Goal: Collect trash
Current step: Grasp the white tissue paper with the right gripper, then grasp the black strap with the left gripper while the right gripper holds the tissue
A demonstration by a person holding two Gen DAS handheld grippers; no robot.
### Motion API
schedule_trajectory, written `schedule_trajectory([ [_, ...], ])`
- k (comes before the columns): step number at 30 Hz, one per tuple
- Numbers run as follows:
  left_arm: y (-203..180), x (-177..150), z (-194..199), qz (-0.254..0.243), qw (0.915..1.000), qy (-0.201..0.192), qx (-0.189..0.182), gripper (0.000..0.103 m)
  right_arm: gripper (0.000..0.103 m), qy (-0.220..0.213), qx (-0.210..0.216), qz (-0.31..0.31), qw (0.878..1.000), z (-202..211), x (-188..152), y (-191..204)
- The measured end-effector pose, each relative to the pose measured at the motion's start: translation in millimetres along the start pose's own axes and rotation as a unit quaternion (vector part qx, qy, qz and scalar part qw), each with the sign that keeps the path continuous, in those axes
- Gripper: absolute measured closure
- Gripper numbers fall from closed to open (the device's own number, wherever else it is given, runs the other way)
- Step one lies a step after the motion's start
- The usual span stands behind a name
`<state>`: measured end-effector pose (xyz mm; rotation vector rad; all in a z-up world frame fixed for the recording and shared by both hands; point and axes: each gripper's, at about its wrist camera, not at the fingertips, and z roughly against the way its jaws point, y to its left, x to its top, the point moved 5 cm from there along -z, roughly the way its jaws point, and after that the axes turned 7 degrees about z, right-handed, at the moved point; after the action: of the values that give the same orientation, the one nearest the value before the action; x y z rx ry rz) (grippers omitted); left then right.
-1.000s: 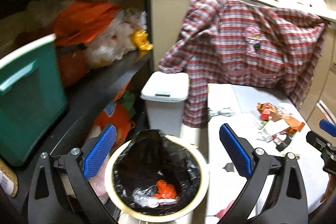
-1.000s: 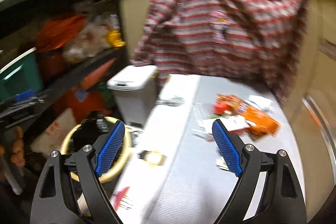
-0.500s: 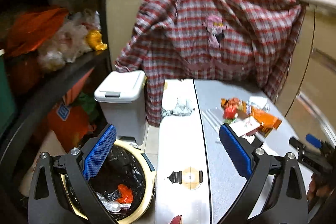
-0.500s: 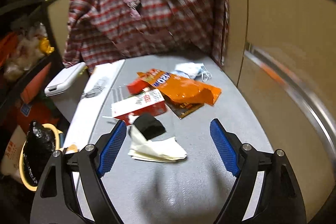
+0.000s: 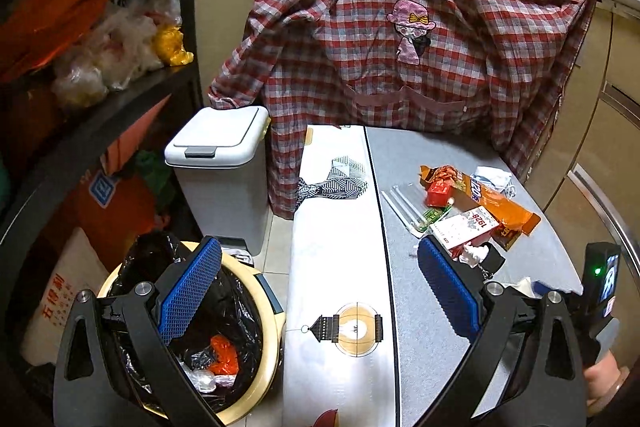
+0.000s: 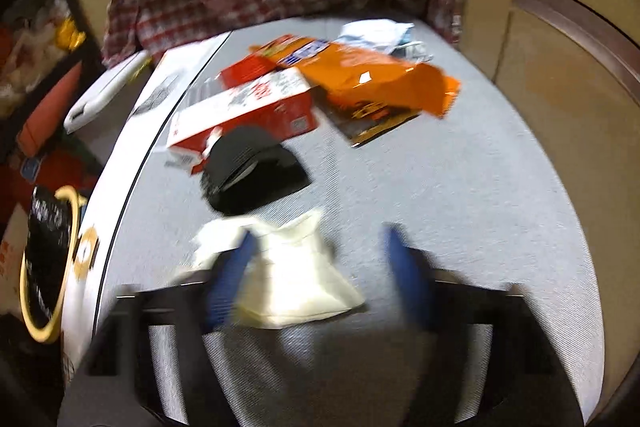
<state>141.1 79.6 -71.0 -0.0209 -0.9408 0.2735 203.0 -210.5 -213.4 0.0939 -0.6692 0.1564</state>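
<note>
Trash napkin between closing right claw pads, not yet pinched; left claw wide, empty.

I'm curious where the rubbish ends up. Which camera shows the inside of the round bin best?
The left wrist view: the bin sits close, and its black liner with orange and clear scraps inside is sharp. The right wrist view shows only its blurred rim and liner at the left edge.

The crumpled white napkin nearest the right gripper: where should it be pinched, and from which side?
Best bet: the raised, puckered middle of the white napkin, from above and the near side. It lies flat on the grey table, so edges offer little. The right gripper is closing around it, pads not yet pressing.
</note>
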Motion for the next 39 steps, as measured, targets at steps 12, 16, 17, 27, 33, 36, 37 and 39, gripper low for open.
schedule_trajectory([
  [12, -3, -3, -1, -0.006, 1.0, -0.001, 0.003, 0.008, 0.098, -0.041, -0.008, 0.004, 0.999, 45, 8, 3],
  [16, -13, -4, -3, -0.013, 0.9999, -0.009, -0.006, 0.008, 0.098, -0.061, -0.024, -0.008, 0.998, 72, 16, -7],
  [17, -17, -5, -4, -0.014, 0.9998, -0.01, -0.009, 0.008, 0.098, -0.065, -0.031, -0.005, 0.997, 79, 18, -9],
  [27, -101, -35, -43, -0.076, 0.9943, 0.031, -0.068, 0.008, 0.098, -0.115, -0.137, 0.027, 0.984, 142, 39, -40],
  [33, -158, -74, -86, -0.124, 0.9826, 0.091, -0.104, 0.02, 0.098, -0.089, -0.111, -0.011, 0.99, 134, 38, -59],
  [36, -177, -87, -102, -0.134, 0.9778, 0.112, -0.115, 0.026, 0.098, -0.086, -0.102, -0.017, 0.991, 132, 38, -58],
  [37, -182, -90, -109, -0.134, 0.9767, 0.12, -0.118, 0.027, 0.098, -0.086, -0.102, -0.017, 0.991, 132, 37, -57],
  [39, -188, -93, -123, -0.133, 0.9754, 0.133, -0.116, 0.031, 0.098, -0.086, -0.101, -0.019, 0.991, 132, 37, -56],
])
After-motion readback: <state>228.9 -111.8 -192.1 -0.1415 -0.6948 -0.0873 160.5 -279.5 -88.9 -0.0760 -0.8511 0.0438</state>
